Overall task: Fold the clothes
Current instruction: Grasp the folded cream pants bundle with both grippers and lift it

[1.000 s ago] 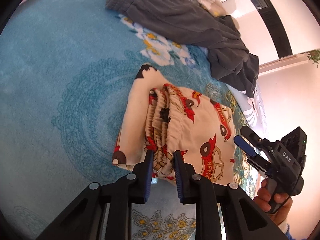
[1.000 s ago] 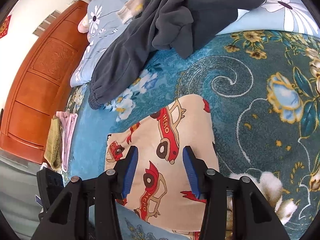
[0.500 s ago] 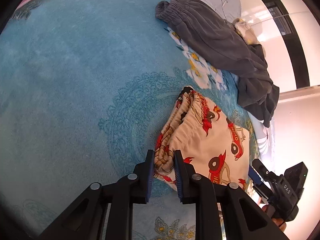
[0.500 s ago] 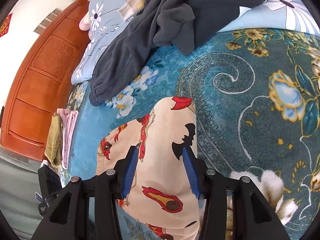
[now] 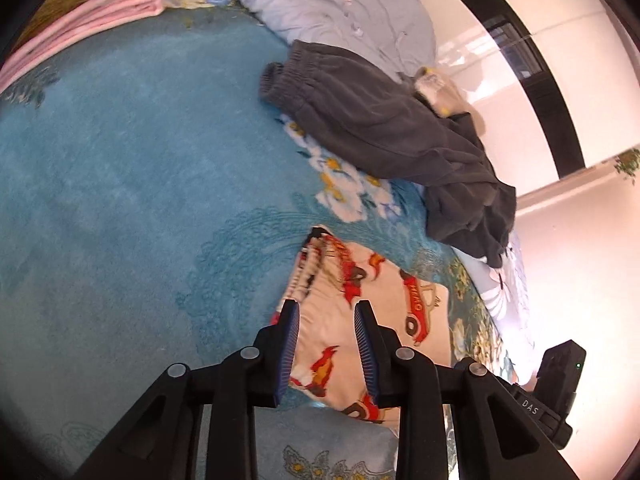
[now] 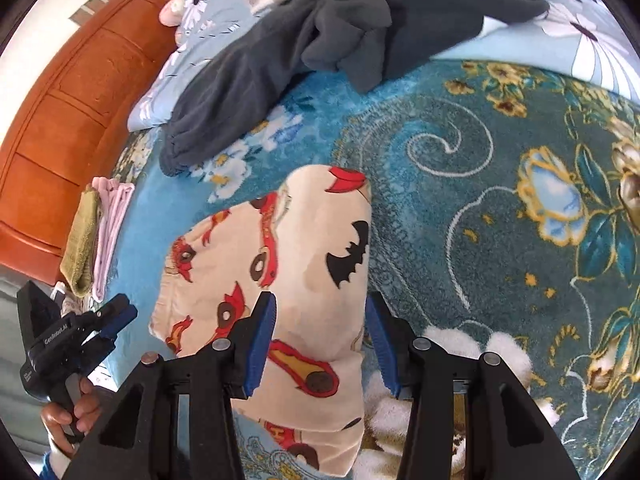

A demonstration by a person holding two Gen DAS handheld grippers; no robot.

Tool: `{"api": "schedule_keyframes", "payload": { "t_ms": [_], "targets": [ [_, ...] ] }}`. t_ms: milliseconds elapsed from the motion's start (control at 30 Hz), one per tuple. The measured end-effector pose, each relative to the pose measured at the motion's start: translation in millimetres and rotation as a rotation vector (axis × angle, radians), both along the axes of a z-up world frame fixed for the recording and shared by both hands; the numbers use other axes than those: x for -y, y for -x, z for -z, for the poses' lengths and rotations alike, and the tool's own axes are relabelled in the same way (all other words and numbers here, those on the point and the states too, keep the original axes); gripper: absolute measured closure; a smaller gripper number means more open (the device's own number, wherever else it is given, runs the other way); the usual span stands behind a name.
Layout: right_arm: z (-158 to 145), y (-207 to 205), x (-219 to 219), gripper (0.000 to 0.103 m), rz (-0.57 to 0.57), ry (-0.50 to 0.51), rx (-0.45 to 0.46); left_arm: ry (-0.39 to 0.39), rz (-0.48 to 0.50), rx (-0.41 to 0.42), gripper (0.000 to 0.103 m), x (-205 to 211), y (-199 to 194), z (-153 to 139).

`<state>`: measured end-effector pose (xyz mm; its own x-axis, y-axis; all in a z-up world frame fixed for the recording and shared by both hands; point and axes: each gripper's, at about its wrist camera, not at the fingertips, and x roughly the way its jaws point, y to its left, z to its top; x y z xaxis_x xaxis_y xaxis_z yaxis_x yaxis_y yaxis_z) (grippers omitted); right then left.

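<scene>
- Left wrist view: the left gripper [image 5: 326, 330] has its two fingers apart. Nothing is pinched between them.
- The cream shorts [image 5: 374, 308] with red cars lie folded on the blue blanket [image 5: 120, 184]. They sit right under and just past the left gripper's tips.
- The bunched waistband [image 5: 314, 260] of the shorts is at the far left edge of the fold.
- Dark grey pants [image 5: 384, 132] lie in a heap farther back, partly on a pale blue quilt [image 5: 340, 4] with white flowers.
- A pink folded cloth [image 5: 80, 28] lies at the far top left.
- The right gripper [image 5: 554, 396] shows at the bottom right, but you cannot tell its fingers from here.
- Right wrist view: the right gripper [image 6: 320, 338] has its fingers wide apart. The shorts [image 6: 280, 264] lie between and below them, flat on the blanket [image 6: 500, 168].
- A black bat [image 6: 348, 250] is printed on the top of the fold.
- The left gripper [image 6: 114, 316] is at the bottom left, held by a hand [image 6: 72, 410].
- The grey pants [image 6: 320, 28] lie at the top, apart from the shorts.
- A pink and green folded pile [image 6: 98, 236] sits at the left, near a brown wooden headboard [image 6: 68, 104].
</scene>
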<state>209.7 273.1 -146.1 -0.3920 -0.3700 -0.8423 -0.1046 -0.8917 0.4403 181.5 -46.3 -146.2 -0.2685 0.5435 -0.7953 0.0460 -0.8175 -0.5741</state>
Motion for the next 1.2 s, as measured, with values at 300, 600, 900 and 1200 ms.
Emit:
{"api": "schedule_keyframes", "payload": {
  "t_ms": [300, 600, 900, 1200],
  "targets": [
    [29, -24, 40, 0.055, -0.2, -0.042, 0.098, 0.023, 0.167, 0.083, 0.071, -35, 2, 21],
    [12, -15, 16, 0.055, -0.089, 0.108, 0.054, -0.021, 0.06, 0.051, 0.037, -7, 3, 10],
    [54, -3, -20, 0.046, 0.12, 0.118, 0.154, 0.05, 0.029, 0.076, 0.03, 0, 23, 28],
    [68, 20, -11, 0.045, 0.13, 0.223, 0.14, -0.006, 0.054, 0.064, 0.035, -12, 32, 33]
  ]
}}
